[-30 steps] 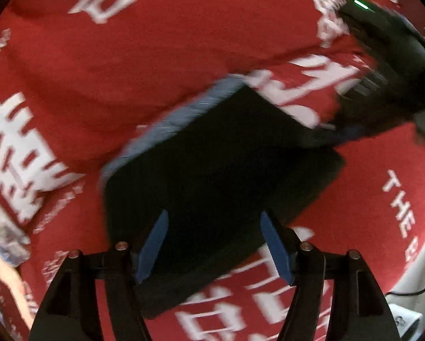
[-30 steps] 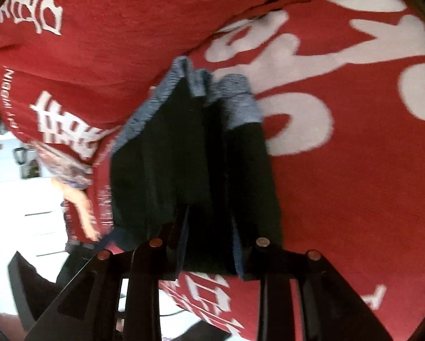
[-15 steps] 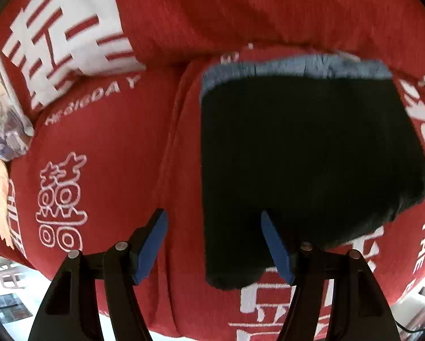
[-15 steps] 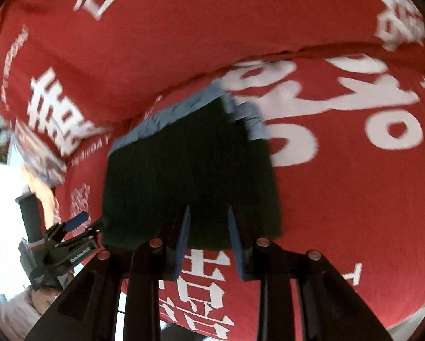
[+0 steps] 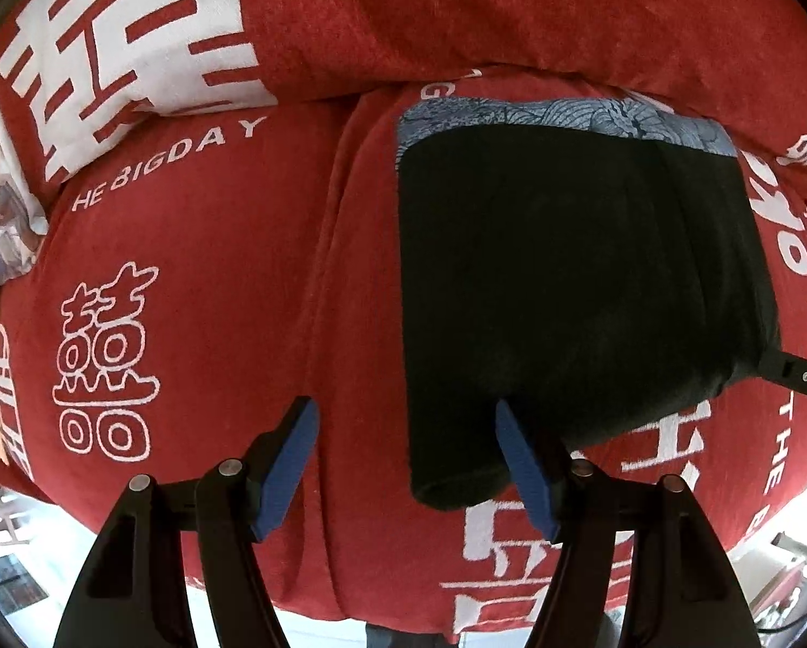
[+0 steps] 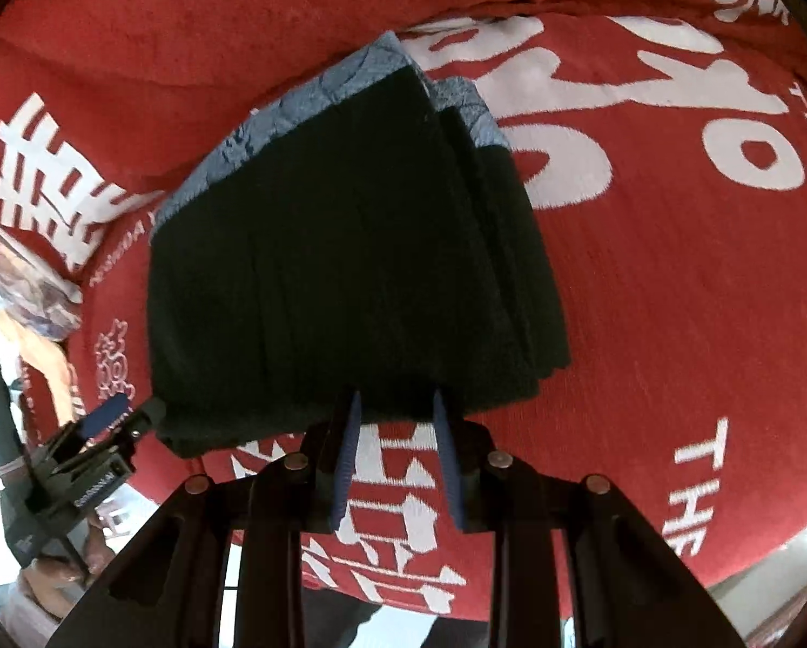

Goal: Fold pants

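The black pants (image 5: 576, 291), folded into a compact stack, lay near the red printed blanket's (image 5: 198, 281) front edge. Both the left gripper (image 5: 406, 456) and right gripper (image 6: 394, 451) hung released, empty; folding looked finished, with only withdrawal likely remaining.

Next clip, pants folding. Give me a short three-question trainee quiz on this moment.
1. True or false: the left gripper is clamped on the black pants.
2. What colour is the patterned band along the pants' far edge?
3. The pants lie on: A) bare wood B) a red blanket with white lettering C) a white sheet.

Key: 1 false, both it and the right gripper are open and empty; 2 blue-grey; 3 B.
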### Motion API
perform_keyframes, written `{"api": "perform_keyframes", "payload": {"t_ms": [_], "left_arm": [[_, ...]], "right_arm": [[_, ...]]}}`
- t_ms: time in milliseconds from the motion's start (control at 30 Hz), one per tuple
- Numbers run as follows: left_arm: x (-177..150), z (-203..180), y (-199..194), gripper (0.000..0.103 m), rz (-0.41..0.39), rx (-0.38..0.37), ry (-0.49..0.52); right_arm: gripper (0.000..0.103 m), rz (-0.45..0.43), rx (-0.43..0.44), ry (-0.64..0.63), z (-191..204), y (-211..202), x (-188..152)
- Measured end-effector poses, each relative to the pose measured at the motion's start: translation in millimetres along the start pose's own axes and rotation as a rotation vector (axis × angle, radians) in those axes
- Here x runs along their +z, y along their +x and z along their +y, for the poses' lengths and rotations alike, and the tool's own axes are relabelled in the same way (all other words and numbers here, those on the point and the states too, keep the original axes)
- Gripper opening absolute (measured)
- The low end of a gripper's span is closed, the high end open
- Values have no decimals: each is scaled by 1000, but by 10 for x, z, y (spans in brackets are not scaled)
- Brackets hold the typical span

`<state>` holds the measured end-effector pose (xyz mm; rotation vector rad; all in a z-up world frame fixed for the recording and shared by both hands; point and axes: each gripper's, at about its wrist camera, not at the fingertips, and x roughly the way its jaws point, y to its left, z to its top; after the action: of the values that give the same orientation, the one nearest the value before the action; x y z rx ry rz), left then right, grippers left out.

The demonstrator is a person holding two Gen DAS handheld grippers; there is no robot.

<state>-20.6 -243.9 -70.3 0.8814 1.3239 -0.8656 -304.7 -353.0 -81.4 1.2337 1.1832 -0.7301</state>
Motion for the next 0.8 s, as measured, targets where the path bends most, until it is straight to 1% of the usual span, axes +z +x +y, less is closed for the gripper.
{"api": "perform_keyframes", "payload": {"t_ms": [33,67,200,300,333,367,400,433,467,533,800], "left_arm": [[2,10,-8,69,1,-2,5],[3,21,-19,69,1,-5,12],[5,72,-63,69,1,-16,32],[7,113,-78,69,11,-28,44],[6,125,-83,69,13,-28,51],[3,133,-88,69,13,-28,56],[1,146,-96,76,12,-29,66],[-1,151,-99,92,10,-29,68],[-3,166,-114,96,2,-31,69],[-8,179,-146,97,-12,-33,82],[0,222,-81,97,11,-33,94]], "right_arm": [[31,-5,-13,10,19,-19,-24],[33,-8,-14,18,32,-32,-47],[33,-16,12,69,85,-76,-166],[33,-22,19,85,174,-92,-279],[35,-22,20,86,203,-93,-310],[42,-19,23,88,241,-90,-350],[47,-19,24,89,271,-89,-378],[48,-22,24,86,312,-90,-412],[48,-22,23,83,350,-87,-433],[48,-21,29,77,427,-80,-471],[52,-15,32,76,523,-68,-516]]}}
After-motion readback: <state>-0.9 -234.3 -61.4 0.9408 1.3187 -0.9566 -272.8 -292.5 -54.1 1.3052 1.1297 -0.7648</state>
